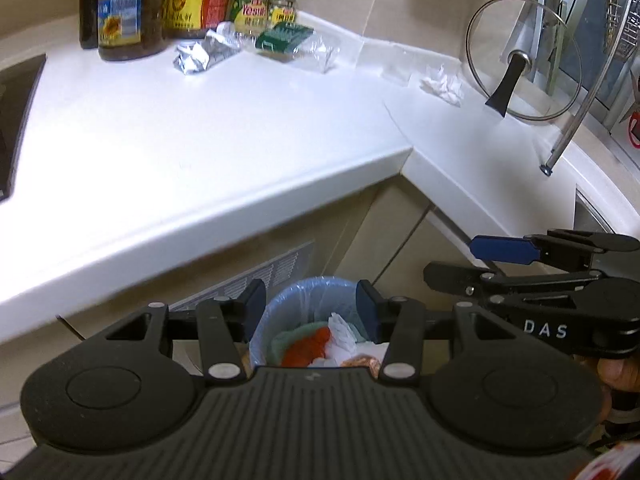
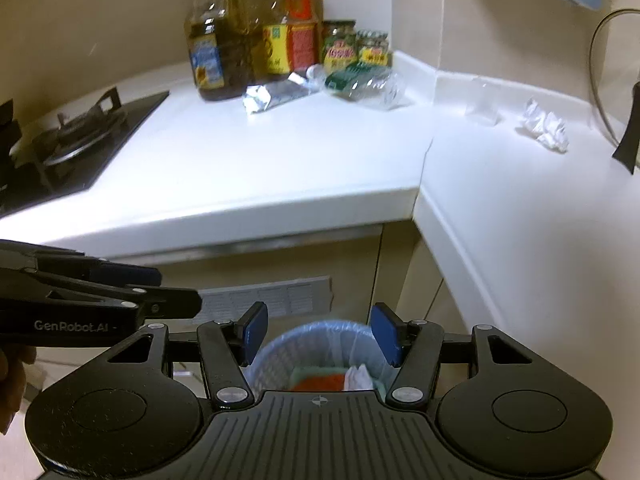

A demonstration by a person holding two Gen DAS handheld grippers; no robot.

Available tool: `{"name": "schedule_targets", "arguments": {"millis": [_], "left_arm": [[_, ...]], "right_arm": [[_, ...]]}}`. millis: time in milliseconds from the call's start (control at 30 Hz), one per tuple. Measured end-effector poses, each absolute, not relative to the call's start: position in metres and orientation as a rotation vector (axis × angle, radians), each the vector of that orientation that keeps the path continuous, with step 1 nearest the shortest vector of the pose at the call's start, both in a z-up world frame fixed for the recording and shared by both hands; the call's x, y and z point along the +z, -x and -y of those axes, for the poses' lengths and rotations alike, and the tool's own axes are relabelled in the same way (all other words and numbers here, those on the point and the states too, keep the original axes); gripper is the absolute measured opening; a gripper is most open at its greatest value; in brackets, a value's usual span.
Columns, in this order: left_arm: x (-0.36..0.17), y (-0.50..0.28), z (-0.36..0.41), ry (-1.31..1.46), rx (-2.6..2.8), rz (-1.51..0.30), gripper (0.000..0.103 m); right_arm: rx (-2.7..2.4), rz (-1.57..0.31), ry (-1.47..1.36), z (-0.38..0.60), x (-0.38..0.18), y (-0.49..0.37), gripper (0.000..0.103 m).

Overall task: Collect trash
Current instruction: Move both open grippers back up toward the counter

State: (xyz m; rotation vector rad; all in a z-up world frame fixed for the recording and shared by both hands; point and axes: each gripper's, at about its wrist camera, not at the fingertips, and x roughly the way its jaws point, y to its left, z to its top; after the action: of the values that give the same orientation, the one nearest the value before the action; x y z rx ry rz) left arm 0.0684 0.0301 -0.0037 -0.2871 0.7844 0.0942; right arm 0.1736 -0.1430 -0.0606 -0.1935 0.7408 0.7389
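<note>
Both pairs of fingers are standing apart with nothing between them, the left gripper (image 1: 311, 306) and right gripper (image 2: 318, 330) hanging over the lined bin (image 2: 316, 354) on the floor. Remaining trash is lying toward twelve o'clock on the bench (image 1: 192, 136): a foil wrapper (image 1: 200, 54), long axis running ten to four, and a crumpled tissue (image 2: 546, 128) at two o'clock, likely nearer the right gripper. The bench edge is standing between; the surface short of them is lying bare.

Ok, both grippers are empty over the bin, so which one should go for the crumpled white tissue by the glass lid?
Right, probably. The right gripper is on the tissue's side of the counter corner, while the left gripper sits beside it on the side away from the tissue. Both hang open over the bin.
</note>
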Motion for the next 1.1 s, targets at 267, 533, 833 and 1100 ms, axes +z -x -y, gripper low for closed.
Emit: {"name": "schedule_targets", "arguments": {"millis": [267,533,833,1100], "left_arm": [[0.013,-0.069,-0.035,0.267,0.074,-0.758,0.045],[0.028,-0.083,-0.036,0.254,0.075,-0.715,0.047],[0.045,-0.126,-0.042,0.276,0.187,-0.665,0.055],[0.056,-0.178,-0.044,0.280,0.297,-0.655,0.056]], "right_arm": [[0.694,-0.700,0.139,0.147,-0.037,-0.172,0.058],[0.637,-0.680,0.084,0.160,-0.015,-0.189,0.059],[0.593,-0.628,0.069,0.184,0.005,-0.275,0.066],[0.539,-0.567,0.068,0.215,0.008,-0.371,0.069]]}}
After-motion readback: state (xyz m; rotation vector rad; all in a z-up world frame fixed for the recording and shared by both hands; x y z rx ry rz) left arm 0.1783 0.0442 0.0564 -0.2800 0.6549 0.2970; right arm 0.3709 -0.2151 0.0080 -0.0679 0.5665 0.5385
